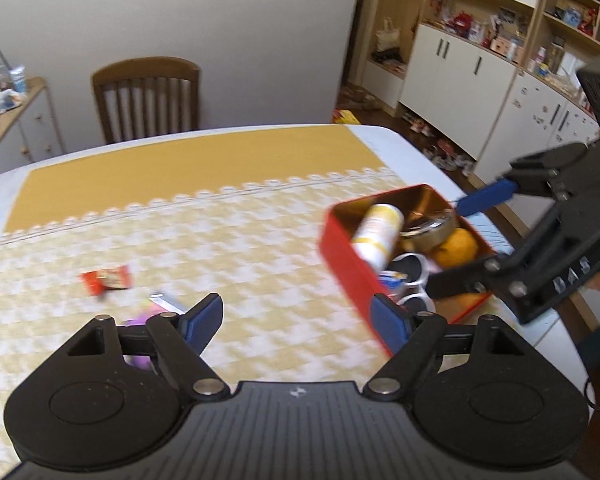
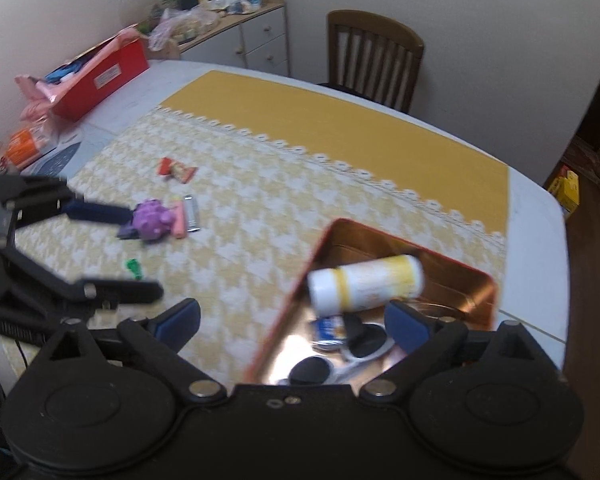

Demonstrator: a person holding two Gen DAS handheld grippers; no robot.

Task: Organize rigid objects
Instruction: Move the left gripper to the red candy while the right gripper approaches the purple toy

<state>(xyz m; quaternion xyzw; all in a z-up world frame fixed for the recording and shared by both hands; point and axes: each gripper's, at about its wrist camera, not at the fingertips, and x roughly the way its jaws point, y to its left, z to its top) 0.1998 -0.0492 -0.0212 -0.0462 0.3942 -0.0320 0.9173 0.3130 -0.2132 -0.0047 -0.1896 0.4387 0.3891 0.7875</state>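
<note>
Two hand-held grippers agape, left [image 1: 298,320], right [image 2: 294,322], empty, glossy rectangular red tin [image 1: 352,276], cylindrical white bottle [image 2: 364,284] inside.

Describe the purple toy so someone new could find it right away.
Start at the yellow checked tablecloth, left of the red tin. In a small cluster lies the purple toy, knobbly and rounded, against a pink stick; nothing else there is purple.

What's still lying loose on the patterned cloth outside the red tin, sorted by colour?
Purple toy: 1
Pink stick: 1
Silver wrapper: 1
Green piece: 1
Red-orange packet: 1
Total: 5
</note>
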